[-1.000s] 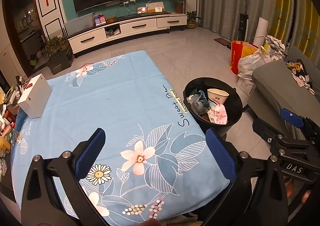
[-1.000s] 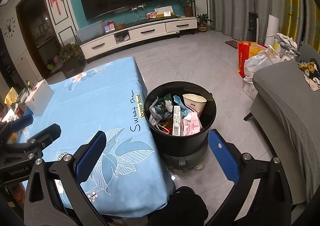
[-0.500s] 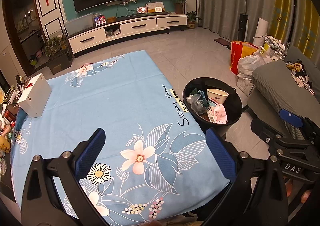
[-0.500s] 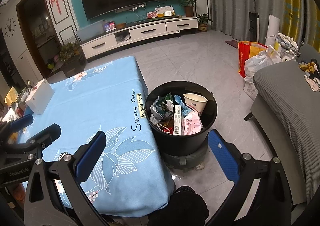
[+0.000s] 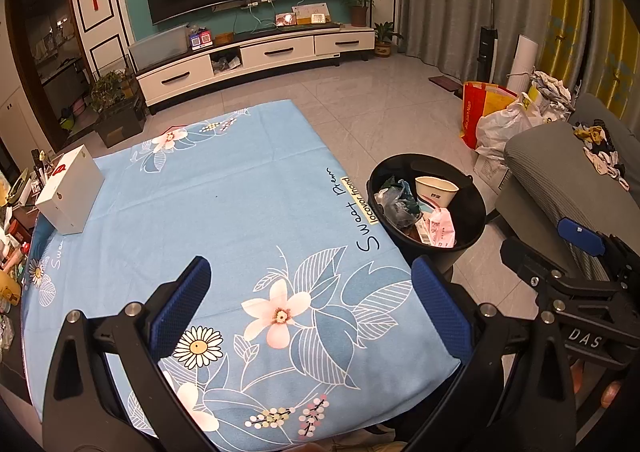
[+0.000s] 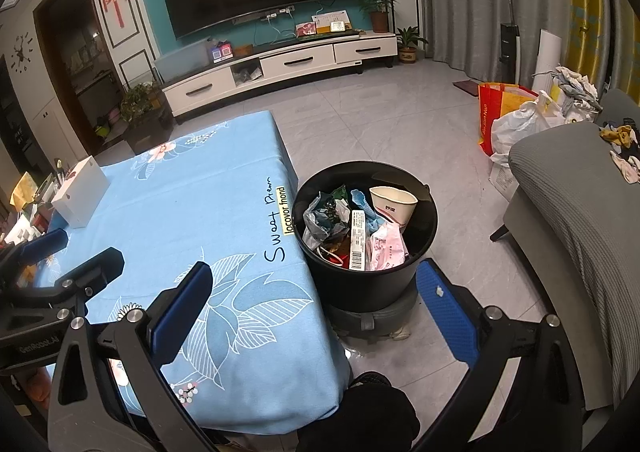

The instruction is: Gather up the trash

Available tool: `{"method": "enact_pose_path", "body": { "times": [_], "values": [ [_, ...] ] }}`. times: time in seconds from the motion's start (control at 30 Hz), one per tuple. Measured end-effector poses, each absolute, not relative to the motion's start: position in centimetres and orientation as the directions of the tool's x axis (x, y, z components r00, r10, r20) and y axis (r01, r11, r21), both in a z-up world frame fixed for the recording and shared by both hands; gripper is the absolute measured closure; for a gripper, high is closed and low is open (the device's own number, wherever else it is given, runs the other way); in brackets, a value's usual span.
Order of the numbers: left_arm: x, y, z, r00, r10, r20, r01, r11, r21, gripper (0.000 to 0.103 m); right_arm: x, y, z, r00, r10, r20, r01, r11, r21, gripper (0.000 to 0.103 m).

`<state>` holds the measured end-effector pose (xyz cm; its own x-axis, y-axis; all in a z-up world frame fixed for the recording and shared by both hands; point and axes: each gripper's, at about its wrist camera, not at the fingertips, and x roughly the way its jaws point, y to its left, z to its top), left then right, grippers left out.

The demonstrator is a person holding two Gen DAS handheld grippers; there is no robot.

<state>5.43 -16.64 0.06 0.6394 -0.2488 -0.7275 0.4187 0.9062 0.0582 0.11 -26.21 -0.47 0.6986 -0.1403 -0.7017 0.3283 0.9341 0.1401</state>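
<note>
A black bin (image 6: pixel 424 212) stands on the floor by the table's right edge; it holds a paper cup (image 6: pixel 394 204), crumpled wrappers (image 6: pixel 326 216) and a pink packet (image 6: pixel 386 248). The same bin (image 5: pixel 474 212) shows at right in the left wrist view. My left gripper (image 5: pixel 312 300) hovers open over the near end of the blue floral tablecloth (image 5: pixel 200 212), nothing between its fingers. My right gripper (image 6: pixel 316 308) is open just in front of the bin, empty. Each gripper shows in the other's view: the right gripper (image 5: pixel 568 252), the left gripper (image 6: pixel 60 260).
A white box (image 5: pixel 70 192) sits at the table's far left, with clutter beyond that edge. A grey sofa (image 6: pixel 580 212) is to the right, bags (image 6: pixel 516 120) behind it. A TV cabinet (image 5: pixel 256 56) lines the far wall across open tiled floor.
</note>
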Motion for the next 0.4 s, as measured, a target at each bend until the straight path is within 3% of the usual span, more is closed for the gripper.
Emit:
{"method": "enact_pose_path", "body": {
  "times": [0.4],
  "values": [
    [5.67,-16.44,-0.40,0.633,-0.245,-0.735,0.409,0.911,0.049,0.003,0.30,-25.92,-0.66,0.699,-0.139,-0.702,0.327,0.934,0.141,0.003]
  ]
}}
